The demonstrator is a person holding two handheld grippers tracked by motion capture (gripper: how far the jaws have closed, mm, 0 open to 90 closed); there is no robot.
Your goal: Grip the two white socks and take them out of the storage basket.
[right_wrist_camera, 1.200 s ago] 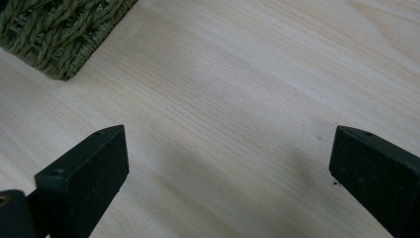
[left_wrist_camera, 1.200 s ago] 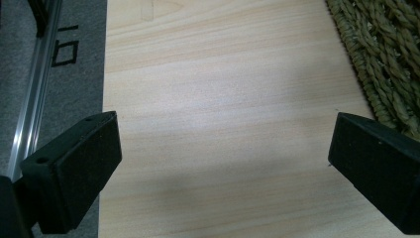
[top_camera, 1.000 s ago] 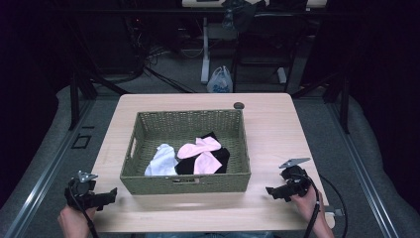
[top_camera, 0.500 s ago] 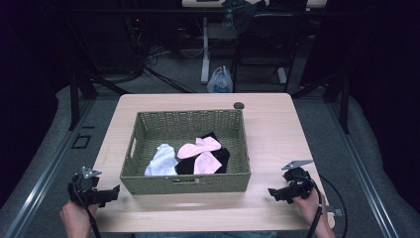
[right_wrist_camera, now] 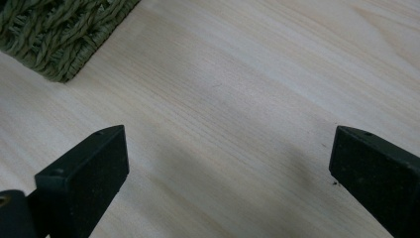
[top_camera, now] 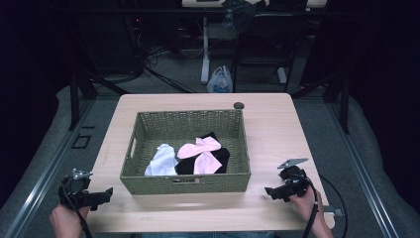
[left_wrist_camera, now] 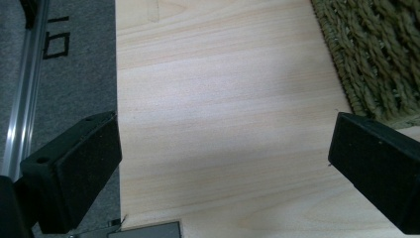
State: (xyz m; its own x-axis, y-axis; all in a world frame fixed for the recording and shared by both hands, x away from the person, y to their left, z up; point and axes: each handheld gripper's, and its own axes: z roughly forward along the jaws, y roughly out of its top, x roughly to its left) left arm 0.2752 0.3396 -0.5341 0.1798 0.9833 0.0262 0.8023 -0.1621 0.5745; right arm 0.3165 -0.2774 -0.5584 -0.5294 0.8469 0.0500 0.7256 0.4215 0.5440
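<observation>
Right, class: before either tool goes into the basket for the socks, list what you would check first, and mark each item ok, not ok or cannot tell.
1. Left tool open and holding nothing: ok.
2. Right tool open and holding nothing: ok.
3. Both tools outside the basket, over bare table: ok.
4. Socks reachable from above: white sock, pink socks and black sock lie uncovered: ok.
5. Socks separate enough to lift one alone: not ok, pink overlaps black.
6. More socks hidden underneath: cannot tell.

Olive-green woven basket point(top_camera: 148, 129) holds a white sock point(top_camera: 161, 161), pink socks point(top_camera: 198, 148) and a black sock point(top_camera: 220, 156); the tabletop point(top_camera: 277, 129) is pale wood grain, the gripper fingers point(left_wrist_camera: 74, 178) matte black
</observation>
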